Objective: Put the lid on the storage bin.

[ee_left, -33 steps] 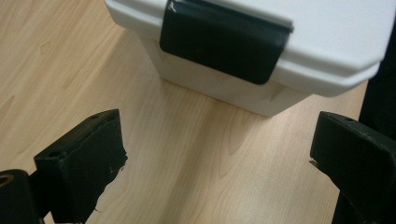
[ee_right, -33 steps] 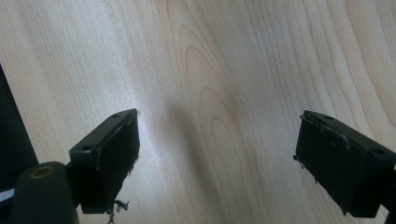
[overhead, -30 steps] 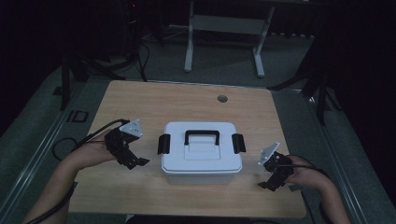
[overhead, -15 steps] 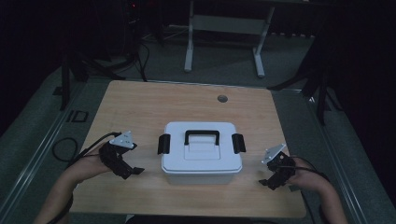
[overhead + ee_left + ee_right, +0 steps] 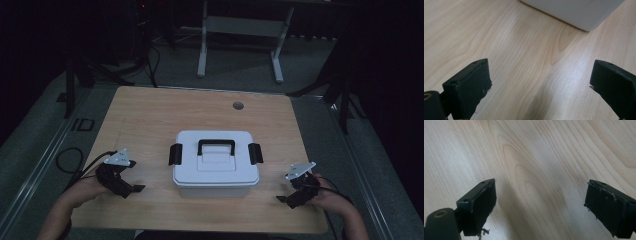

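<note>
Left gripper (image 5: 134, 189) agape | right gripper (image 5: 283, 199) agape | white box (image 5: 216, 165): unlabelled

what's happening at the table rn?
A person holds a pair of tongs in each hand at a wooden table. A white lidded storage box, with a black carry handle and black side latches, sits in the middle between them. The left tongs and right tongs rest low near the table's front edge, one on either side of the box, not touching it. Both have jaws wide apart with bare wood between them. The lid is on; nothing is gripped.
</note>
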### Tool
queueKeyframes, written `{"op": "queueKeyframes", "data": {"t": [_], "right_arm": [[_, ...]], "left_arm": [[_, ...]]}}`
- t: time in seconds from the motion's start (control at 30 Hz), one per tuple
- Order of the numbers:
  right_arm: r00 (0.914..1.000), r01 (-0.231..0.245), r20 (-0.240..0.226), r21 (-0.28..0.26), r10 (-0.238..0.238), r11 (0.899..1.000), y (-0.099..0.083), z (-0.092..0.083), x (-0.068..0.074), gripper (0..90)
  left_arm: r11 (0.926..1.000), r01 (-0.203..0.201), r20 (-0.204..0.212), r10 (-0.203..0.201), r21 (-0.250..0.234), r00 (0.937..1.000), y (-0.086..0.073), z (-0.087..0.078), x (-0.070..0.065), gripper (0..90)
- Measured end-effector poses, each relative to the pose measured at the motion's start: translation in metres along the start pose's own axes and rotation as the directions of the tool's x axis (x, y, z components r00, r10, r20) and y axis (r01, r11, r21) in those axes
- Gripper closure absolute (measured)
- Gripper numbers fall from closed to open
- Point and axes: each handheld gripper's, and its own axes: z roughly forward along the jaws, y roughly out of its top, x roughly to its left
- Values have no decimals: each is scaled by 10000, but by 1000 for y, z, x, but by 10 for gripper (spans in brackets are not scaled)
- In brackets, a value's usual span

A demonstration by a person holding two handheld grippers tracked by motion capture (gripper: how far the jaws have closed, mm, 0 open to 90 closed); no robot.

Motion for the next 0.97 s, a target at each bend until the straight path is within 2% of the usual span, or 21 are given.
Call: {"op": "queueKeyframes", "data": {"t": [0.03, 0.2, 0.3, 0.4, 0.43, 0.57, 0.7, 0.97], "right_arm": [[10000, -58, 10, -221, 58, 9997, -1, -2, 0, 99], [9999, -136, 63, -585, 139, 9982, 0, -5, 0, 99], [9998, -109, 187, -666, 121, 9977, 0, -5, 1, 99], [9997, -126, 206, -691, 140, 9975, -1, -5, 1, 99], [9997, -134, 184, -693, 147, 9975, -1, -5, 1, 99], [9996, -156, 242, -656, 172, 9977, -3, -5, 1, 99], [9995, -166, 255, -588, 182, 9981, -4, -4, 1, 99], [9994, -224, 249, -686, 242, 9974, -6, -5, 0, 99]], "left_arm": [[9999, 70, -3, -70, -78, 10000, -2, 0, 1, 25], [9986, 447, 138, -444, -273, 9989, -11, 3, 5, 25], [9990, 400, 86, -398, -193, 9992, -14, 5, 4, 25], [9985, 424, 151, -419, -336, 9990, -14, 5, 3, 25], [9993, 314, 62, -313, -209, 9995, -15, 5, 2, 25], [9982, 508, 104, -505, -312, 9987, -18, 5, 2, 25], [9980, 524, 92, -521, -345, 9986, -19, 4, 1, 25], [9994, 320, 165, -318, -158, 9994, -18, 9, -3, 25]]}}
